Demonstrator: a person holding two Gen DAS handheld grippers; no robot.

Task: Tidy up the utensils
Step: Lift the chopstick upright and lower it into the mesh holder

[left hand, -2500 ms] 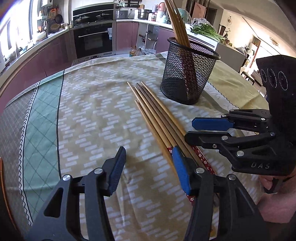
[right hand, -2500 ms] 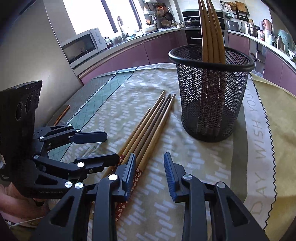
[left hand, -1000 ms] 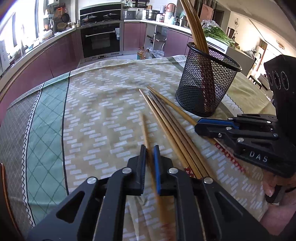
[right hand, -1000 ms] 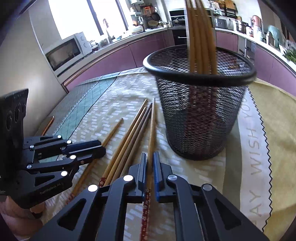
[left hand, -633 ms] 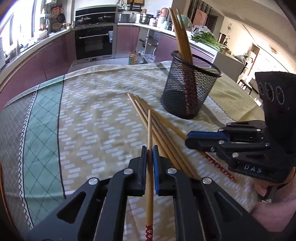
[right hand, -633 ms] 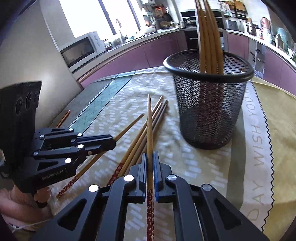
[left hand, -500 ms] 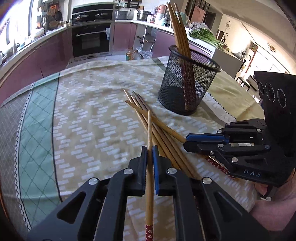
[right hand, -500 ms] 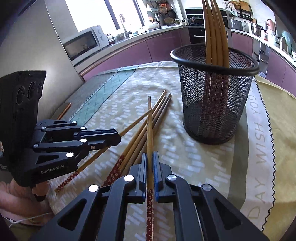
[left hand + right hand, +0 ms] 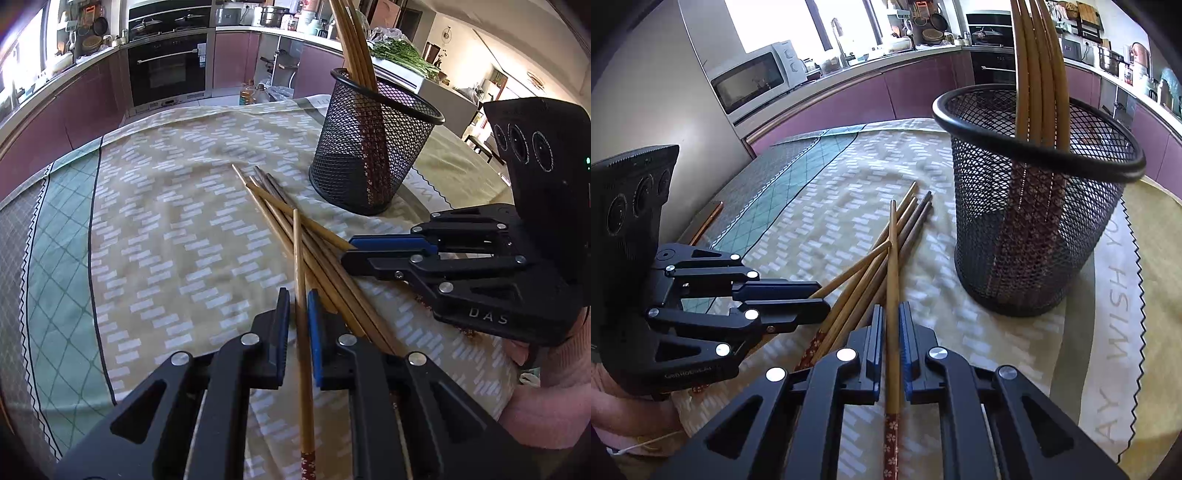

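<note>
Each gripper is shut on one wooden chopstick with a red patterned end. My left gripper holds its chopstick pointing forward, low over the table. My right gripper holds its chopstick the same way. The two held sticks cross over a loose bundle of chopsticks lying on the patterned tablecloth; the bundle also shows in the right wrist view. A black mesh cup stands upright beyond the bundle with several chopsticks standing in it.
The right gripper's body lies to the right in the left wrist view; the left gripper's body lies to the left in the right wrist view. Kitchen counters, an oven and a microwave stand beyond the table.
Both grippers went from open to shut, each on one chopstick from the bundle, and lifted it. Over the last half second both have drawn nearer the mesh cup.
</note>
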